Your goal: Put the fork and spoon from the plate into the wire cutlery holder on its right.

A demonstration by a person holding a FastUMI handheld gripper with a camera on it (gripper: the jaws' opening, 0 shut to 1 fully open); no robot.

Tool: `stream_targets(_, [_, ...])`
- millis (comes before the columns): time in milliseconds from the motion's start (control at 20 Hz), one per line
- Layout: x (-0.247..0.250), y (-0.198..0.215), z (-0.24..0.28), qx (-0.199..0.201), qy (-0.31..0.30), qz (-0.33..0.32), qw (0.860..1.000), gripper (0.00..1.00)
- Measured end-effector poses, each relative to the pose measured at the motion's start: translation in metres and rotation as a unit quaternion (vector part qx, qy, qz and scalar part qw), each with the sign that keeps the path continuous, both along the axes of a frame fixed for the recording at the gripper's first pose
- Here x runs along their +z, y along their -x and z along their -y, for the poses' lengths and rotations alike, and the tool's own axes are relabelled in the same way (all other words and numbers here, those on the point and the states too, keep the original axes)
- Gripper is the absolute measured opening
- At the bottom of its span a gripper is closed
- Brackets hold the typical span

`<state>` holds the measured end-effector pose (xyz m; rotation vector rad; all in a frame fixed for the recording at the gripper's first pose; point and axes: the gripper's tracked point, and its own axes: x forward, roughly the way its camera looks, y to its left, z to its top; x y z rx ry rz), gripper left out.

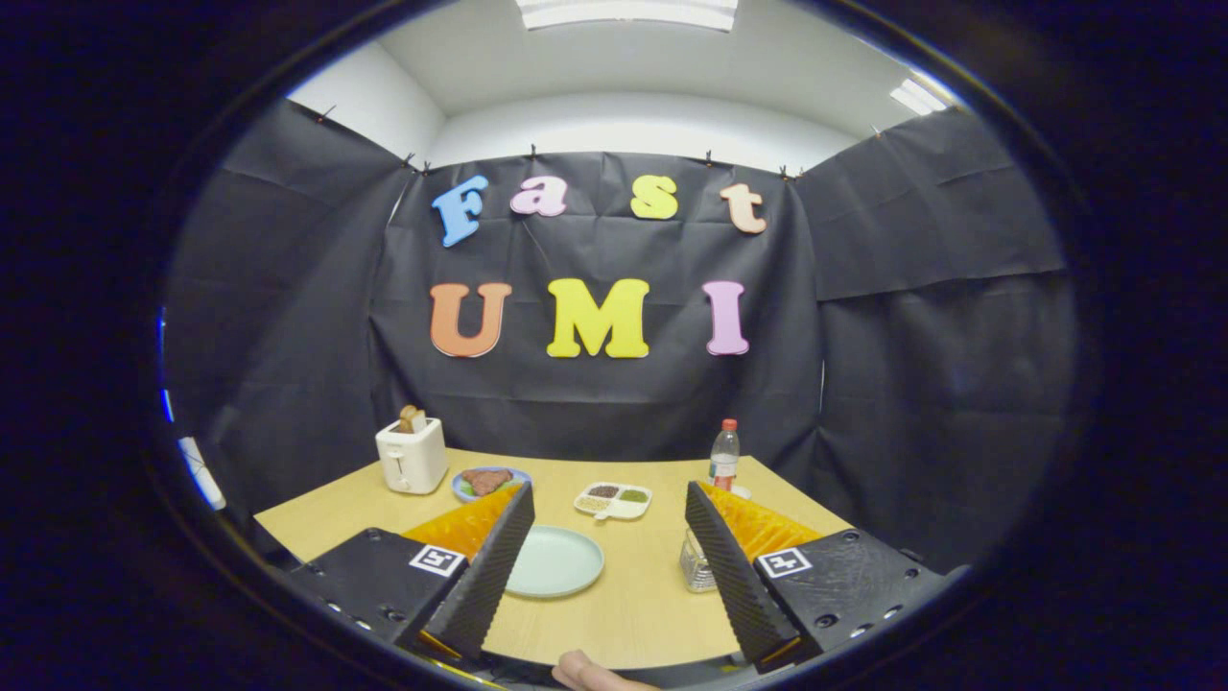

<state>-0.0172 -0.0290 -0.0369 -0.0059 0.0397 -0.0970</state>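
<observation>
A pale green plate (556, 562) lies on the wooden table (633, 605), just ahead of my left finger, which covers its left edge. The part of the plate that I see is bare. The wire cutlery holder (696, 568) stands to the plate's right, tight against the inner side of my right finger, which hides most of it. I cannot make out what is inside it. My gripper (607, 494) is held above the table's near edge, open wide, with nothing between its fingers.
At the back of the table stand a white toaster (413, 458) with bread in it, a blue plate of food (487, 481), a white divided dish (614, 500) and a bottle (724, 455). A person's finger (583, 672) shows at the table's near edge.
</observation>
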Motion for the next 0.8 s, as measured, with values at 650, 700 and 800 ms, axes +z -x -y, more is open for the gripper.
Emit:
stream_targets(650, [0.002,-0.011,0.005,0.004,-0.007,0.006,1.000,0.96])
stream_targets(700, [0.001,-0.012,0.005,0.005,-0.009,0.006,1.000,0.96])
stream_targets(800, [0.001,-0.013,0.006,0.005,-0.009,0.006,1.000,0.96])
